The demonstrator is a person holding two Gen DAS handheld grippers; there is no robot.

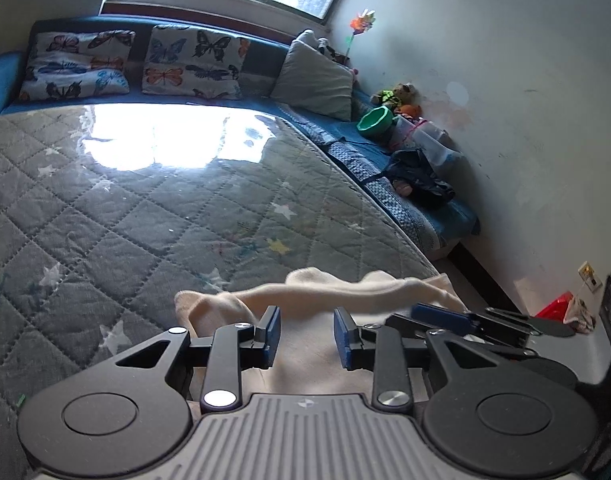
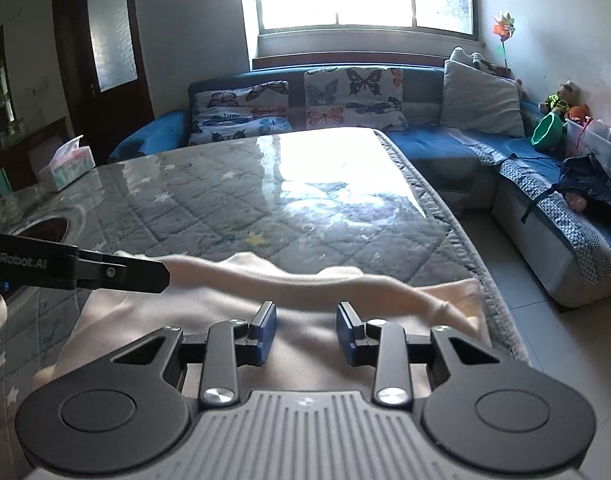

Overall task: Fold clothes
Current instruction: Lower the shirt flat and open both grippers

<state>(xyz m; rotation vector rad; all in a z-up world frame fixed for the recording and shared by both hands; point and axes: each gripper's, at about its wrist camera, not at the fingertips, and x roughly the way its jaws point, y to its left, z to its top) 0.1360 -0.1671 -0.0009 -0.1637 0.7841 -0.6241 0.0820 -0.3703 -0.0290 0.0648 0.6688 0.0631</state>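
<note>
Both jaws stand spread, nothing between them. Left gripper (image 1: 307, 334) points forward and slightly down over the cloth (image 1: 305, 300), a cream garment lying on the quilt (image 1: 145, 208); its blue pads (image 1: 272, 332) hover above the fabric, and whether they touch it cannot be told. A rolled fold of the cloth runs crosswise just ahead of the jaws. Right gripper (image 2: 305, 332) is held level beside it, aimed the same way, over the same garment, whose right edge lies near the quilt's border. In the right wrist view the left gripper's fingers (image 2: 137, 274) reach in from the left, over the cloth's far left corner. Beyond the jaws sits the sofa (image 2: 425, 148).
</note>
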